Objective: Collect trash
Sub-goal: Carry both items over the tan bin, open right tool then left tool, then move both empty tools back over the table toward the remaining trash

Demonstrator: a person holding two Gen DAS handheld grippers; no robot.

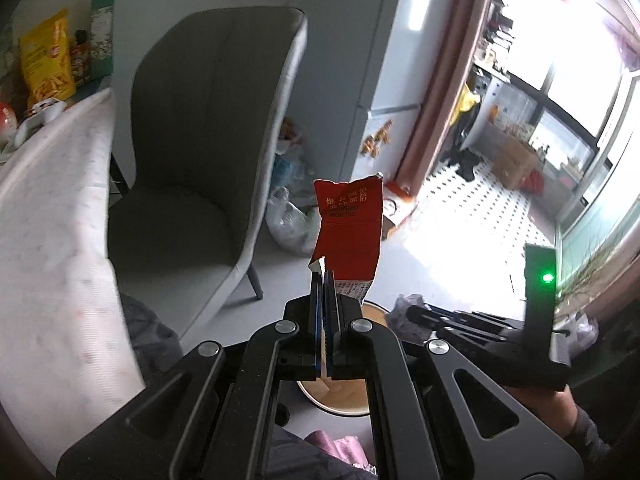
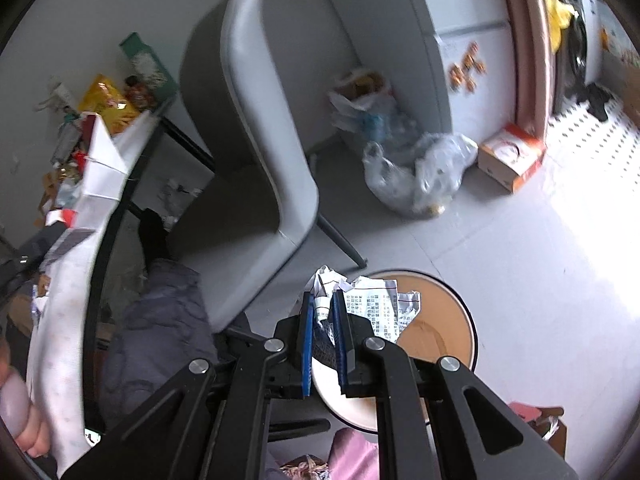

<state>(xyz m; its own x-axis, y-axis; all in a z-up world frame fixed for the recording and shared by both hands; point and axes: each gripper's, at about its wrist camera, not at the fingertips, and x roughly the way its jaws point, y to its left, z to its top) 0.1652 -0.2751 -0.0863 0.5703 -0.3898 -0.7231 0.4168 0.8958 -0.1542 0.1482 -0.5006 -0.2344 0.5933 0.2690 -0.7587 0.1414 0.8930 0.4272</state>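
Note:
My left gripper is shut on a red torn wrapper with printed characters; the wrapper stands up from the fingertips, above the floor. Below it lies a round bin with a tan inside, mostly hidden by the gripper. My right gripper is shut on a crumpled white printed paper, held over the rim of the same round bin. The right gripper's body also shows in the left wrist view, low on the right, with a green light.
A grey padded chair stands just ahead, also in the right wrist view. A cloth-covered table with snack bags is at left. Plastic bags and a cardboard box lie on the floor by the fridge.

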